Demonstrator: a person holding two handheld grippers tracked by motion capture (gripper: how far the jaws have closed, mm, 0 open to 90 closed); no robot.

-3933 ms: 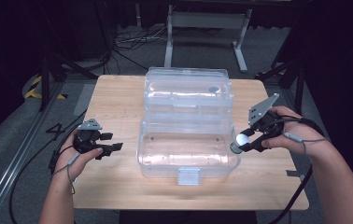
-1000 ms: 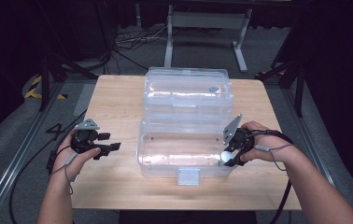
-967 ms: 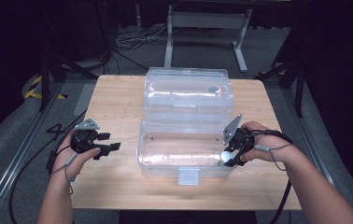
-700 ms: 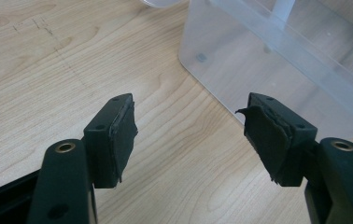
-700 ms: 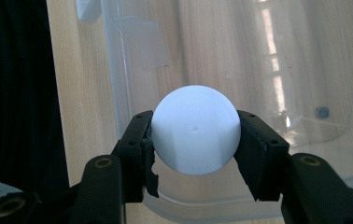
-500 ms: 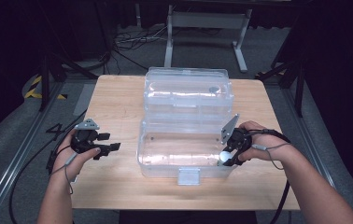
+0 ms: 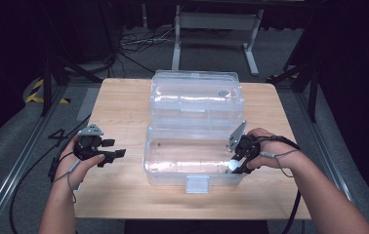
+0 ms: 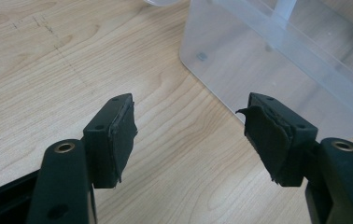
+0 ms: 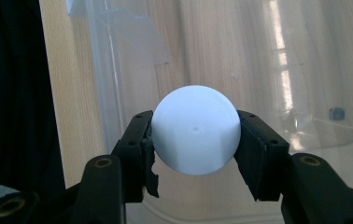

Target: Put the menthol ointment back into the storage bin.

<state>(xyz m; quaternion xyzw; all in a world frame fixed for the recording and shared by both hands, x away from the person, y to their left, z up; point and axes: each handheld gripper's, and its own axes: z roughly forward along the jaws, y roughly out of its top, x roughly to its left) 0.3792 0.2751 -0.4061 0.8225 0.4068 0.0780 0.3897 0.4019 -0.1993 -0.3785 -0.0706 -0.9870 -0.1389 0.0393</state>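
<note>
High view: right gripper (image 7: 235, 166) clamps a white ball (image 7: 233, 166) at the right end of the clear box (image 7: 192, 146), seemingly just inside its rim. Left gripper (image 7: 110, 156) rests wide apart, empty, over the table (image 7: 124, 107).

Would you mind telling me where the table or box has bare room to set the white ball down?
The box floor is bare beside the ball held in the right gripper. The table is bare left of the box; the left gripper hovers nearer the front. The right edge is narrow.
</note>
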